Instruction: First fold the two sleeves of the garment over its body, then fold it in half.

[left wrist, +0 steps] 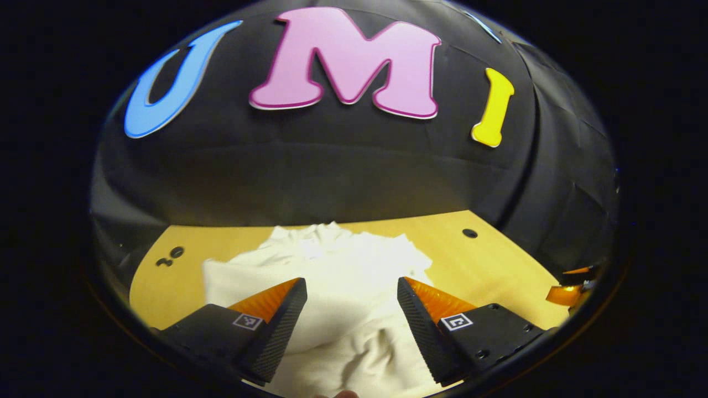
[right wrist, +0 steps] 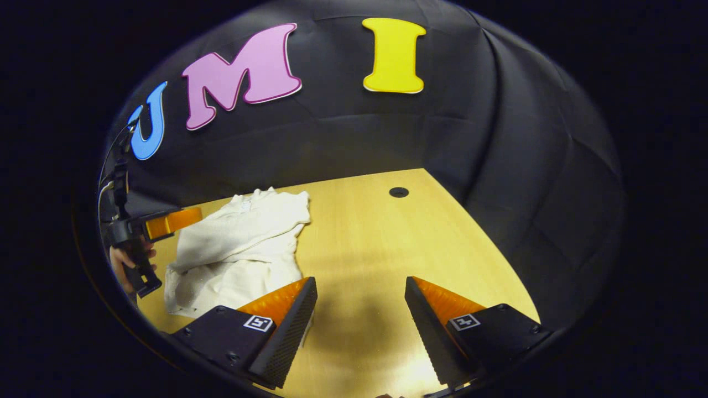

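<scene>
- Left gripper hovers w/ jaws spread, cream garment rumpled on the table directly ahead btwn its fingers.
- Right gripper spread, empty; garment off its left finger.
- Cloth looks soft, light, floppy; prob. best pinched at a sleeve edge.

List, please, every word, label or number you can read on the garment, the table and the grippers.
No readable words, brands or numbers.
Square marker tags on the left gripper and right gripper: patterns, not text.
The garment: no print seen; any collar label is too small to read.
The table: no text.
</scene>
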The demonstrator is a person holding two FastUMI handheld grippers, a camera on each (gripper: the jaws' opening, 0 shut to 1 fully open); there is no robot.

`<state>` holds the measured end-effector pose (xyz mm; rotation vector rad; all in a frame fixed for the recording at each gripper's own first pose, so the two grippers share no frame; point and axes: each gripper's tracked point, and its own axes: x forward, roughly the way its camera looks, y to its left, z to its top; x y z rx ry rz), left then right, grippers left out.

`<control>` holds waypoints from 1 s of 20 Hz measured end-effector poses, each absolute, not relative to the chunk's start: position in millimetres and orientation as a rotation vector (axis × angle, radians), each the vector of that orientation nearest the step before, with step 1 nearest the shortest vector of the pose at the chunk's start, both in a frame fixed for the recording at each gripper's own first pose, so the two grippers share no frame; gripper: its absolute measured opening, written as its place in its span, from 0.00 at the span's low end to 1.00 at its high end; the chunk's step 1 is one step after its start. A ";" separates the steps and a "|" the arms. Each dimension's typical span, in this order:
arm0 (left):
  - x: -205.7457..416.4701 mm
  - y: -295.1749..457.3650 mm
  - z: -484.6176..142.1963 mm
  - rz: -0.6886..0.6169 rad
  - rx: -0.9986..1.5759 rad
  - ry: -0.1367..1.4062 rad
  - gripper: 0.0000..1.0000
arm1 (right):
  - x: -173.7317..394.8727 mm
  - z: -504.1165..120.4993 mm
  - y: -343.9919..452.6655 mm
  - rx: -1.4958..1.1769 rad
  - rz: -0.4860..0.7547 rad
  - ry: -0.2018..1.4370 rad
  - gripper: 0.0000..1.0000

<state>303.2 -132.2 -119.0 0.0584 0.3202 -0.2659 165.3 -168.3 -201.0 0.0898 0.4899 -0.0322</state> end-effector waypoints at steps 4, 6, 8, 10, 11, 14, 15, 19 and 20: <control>237.9 -27.1 -171.6 -0.100 -0.011 0.460 1.00 | 166.0 -226.0 -124.1 0.096 0.039 0.545 0.97; 209.9 11.6 -203.0 -0.046 -0.063 0.537 0.98 | 168.0 -240.5 -106.0 0.111 0.061 0.583 0.98; 188.3 39.6 -227.4 0.017 -0.103 0.594 0.98 | 169.6 -254.7 -90.7 0.136 0.074 0.618 0.98; 172.3 54.4 -246.7 0.049 -0.133 0.637 0.98 | 169.4 -270.9 -83.6 0.135 0.072 0.652 0.99; 168.0 58.6 -254.7 0.056 -0.133 0.655 0.98 | 169.1 -278.8 -82.8 0.131 0.067 0.671 0.99; 170.5 60.9 -268.8 0.065 -0.085 0.680 0.98 | 169.5 -299.7 -79.1 0.141 0.054 0.719 0.99; 174.0 58.5 -272.5 0.064 -0.082 0.691 0.98 | 169.4 -304.9 -79.9 0.139 0.046 0.730 0.99; 182.0 52.3 -285.9 0.075 -0.052 0.721 0.99 | 172.0 -315.5 -81.2 0.117 0.024 0.742 1.00; 181.9 49.7 -288.8 0.061 -0.042 0.729 0.99 | 170.7 -316.4 -81.0 0.103 0.019 0.743 0.99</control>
